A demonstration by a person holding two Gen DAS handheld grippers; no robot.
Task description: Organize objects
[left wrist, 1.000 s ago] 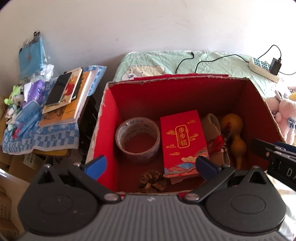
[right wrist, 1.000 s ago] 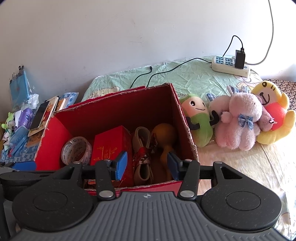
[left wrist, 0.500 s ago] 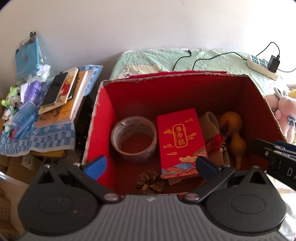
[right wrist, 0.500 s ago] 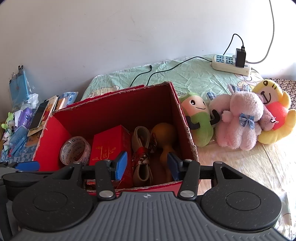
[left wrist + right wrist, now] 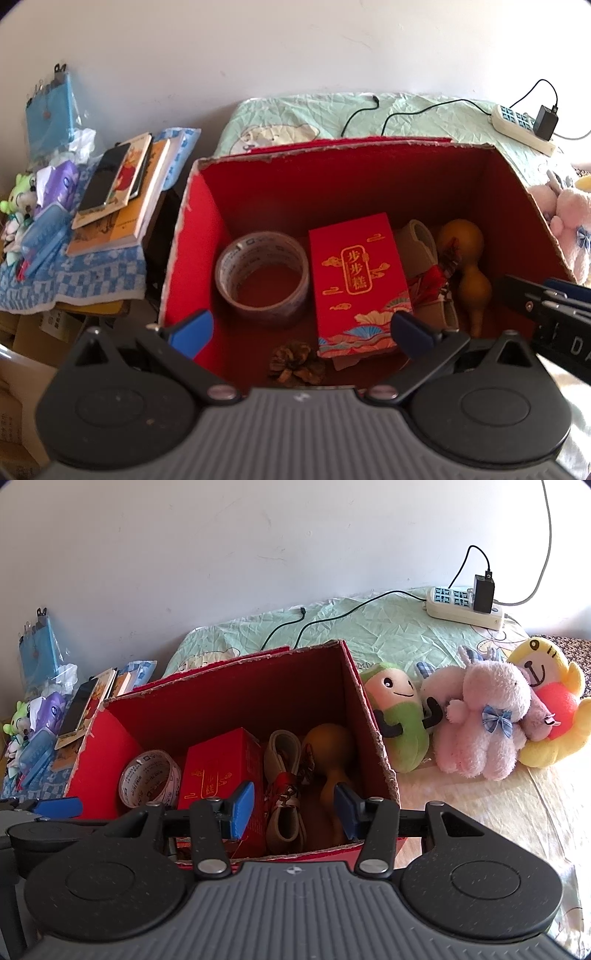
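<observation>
Both grippers are hovering at the near rim of the red box (image 5: 517, 192), each with its jaws apart and nothing between them. The left gripper (image 5: 301, 328) is spread wide and is looking down into the box's left half; the right gripper (image 5: 293, 808) is opened less far and is sitting over the box's right half.

Inside, the tape roll (image 5: 262, 278) is lying flat at the left, the red carton (image 5: 356, 284) is just right of it with its long axis running away from the camera, a pine cone (image 5: 295, 360) is lying near the front wall, and a sandal (image 5: 284, 801) and a gourd (image 5: 330, 760) are filling the right side, both also lying lengthwise front to back.

Which thing goes next cannot be told. Judging by position, the tape and cone are lying ahead of the left gripper, while the sandal and gourd are lying almost straight below the right one. The plush toys (image 5: 480, 716) are sitting on the bed (image 5: 498, 812), outside the box to its right, so the right gripper is nearer them.
</observation>
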